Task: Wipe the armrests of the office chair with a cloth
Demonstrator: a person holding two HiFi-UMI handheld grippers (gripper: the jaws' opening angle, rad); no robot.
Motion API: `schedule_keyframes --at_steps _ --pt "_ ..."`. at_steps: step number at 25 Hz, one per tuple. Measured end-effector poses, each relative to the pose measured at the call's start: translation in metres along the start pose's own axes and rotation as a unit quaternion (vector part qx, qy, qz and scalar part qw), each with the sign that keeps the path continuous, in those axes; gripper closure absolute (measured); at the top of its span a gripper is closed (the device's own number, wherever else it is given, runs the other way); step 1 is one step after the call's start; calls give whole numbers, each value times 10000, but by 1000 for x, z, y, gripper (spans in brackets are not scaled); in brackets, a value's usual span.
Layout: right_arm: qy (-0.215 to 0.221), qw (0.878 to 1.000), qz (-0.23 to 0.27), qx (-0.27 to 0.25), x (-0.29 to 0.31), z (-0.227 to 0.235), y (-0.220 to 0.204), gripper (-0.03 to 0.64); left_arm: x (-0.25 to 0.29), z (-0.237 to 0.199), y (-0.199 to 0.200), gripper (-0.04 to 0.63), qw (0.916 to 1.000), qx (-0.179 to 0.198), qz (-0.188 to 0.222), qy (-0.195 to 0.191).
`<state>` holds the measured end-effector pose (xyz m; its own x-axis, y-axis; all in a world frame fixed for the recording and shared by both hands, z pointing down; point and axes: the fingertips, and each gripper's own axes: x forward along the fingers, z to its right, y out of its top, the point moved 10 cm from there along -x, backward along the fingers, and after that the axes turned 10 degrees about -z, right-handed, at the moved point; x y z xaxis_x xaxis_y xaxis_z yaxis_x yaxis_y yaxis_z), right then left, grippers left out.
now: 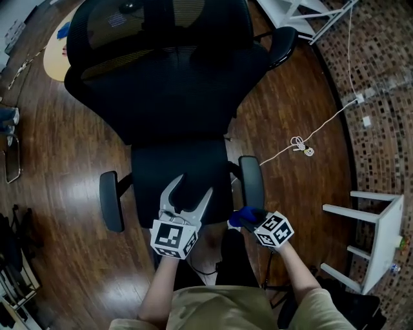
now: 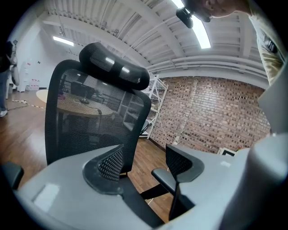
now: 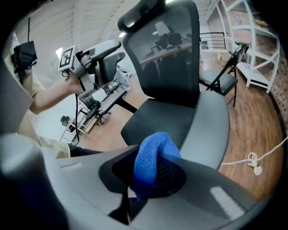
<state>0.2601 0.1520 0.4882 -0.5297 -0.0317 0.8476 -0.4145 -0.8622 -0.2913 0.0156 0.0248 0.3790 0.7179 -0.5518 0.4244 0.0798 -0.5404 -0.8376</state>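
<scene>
A black mesh office chair (image 1: 174, 77) stands below me, with its left armrest (image 1: 111, 201) and right armrest (image 1: 251, 182) on either side of the seat (image 1: 181, 174). My right gripper (image 1: 240, 219) is shut on a blue cloth (image 1: 244, 215) just at the near end of the right armrest. In the right gripper view the cloth (image 3: 155, 164) bulges up between the jaws of the right gripper (image 3: 153, 175). My left gripper (image 1: 187, 192) is open and holds nothing, hovering over the seat's front edge. The left gripper (image 2: 144, 164) faces the chair back (image 2: 94, 121), with an armrest (image 2: 165, 177) between its jaws.
A white cable (image 1: 303, 145) runs across the wooden floor right of the chair. A white stool (image 1: 381, 235) stands at the right edge. A black folding chair (image 3: 220, 81) and white shelving (image 1: 290, 13) stand behind the chair. A round wooden table (image 1: 55, 55) is at far left.
</scene>
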Motion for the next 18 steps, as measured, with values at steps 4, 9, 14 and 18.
schedule_keyframes --at_steps 4,9,14,18 --pt "-450 9960 133 -754 -32 20 57 581 -7 -13 -6 321 9999 -103 2 66" --pt "-1013 9771 -286 -1849 -50 60 136 581 -9 -28 -16 321 9997 -228 -27 34" --pt "-303 9064 -2054 -3679 3 72 204 581 -6 -55 -41 321 9995 -184 -187 -193" --pt "955 7496 -4444 -4812 77 66 213 581 6 -76 -71 321 9991 23 -317 -294"
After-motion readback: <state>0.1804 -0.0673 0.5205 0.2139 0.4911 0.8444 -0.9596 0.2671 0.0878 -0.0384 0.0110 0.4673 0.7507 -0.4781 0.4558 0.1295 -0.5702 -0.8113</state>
